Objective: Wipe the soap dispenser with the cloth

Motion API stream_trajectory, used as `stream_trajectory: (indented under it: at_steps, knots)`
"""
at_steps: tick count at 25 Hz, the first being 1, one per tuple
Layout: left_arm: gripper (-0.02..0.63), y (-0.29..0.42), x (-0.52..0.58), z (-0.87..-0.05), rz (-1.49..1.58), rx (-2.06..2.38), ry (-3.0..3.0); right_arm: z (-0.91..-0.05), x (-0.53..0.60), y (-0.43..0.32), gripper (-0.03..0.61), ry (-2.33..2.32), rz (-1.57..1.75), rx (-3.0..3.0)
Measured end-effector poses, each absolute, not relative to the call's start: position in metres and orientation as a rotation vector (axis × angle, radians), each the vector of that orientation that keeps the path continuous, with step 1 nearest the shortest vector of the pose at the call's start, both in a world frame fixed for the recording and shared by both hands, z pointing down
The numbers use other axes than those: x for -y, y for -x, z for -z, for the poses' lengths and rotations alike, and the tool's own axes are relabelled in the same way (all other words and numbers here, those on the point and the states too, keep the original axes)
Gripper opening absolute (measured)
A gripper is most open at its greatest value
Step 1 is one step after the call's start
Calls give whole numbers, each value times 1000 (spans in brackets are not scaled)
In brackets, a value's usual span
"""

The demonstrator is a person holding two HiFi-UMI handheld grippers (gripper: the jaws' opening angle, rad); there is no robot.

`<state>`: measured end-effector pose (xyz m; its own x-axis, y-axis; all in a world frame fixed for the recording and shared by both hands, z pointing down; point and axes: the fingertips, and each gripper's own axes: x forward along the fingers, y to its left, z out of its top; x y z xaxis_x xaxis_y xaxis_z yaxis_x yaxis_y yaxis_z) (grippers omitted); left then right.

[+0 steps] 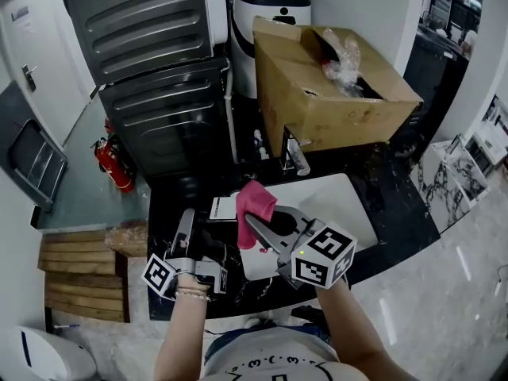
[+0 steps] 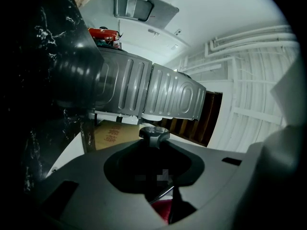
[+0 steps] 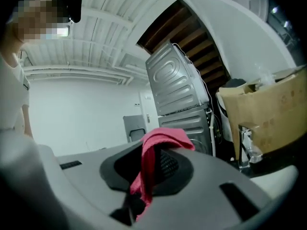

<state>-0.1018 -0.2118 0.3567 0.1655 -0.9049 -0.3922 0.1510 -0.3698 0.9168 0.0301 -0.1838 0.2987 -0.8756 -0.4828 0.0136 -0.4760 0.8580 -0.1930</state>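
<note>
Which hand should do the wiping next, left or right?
Right. The right gripper is shut on the cloth, close to the dispenser, which the left gripper holds.

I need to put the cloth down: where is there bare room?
Bare: the white sink right of the cloth, and the black counter right of it, below the cardboard box. Crowded: near left, around the soap dispenser.
</note>
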Motion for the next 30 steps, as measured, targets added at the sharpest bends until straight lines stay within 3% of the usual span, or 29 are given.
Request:
stream_trajectory:
  at_steps: [19, 30]
  knots:
    - [109, 110, 196, -333, 1362, 898, -1622, -378, 189, -43, 49, 1169, 526, -3122]
    - [107, 142, 190, -307, 953, 1458, -2049, -357, 217, -139, 49, 1569, 550, -2693]
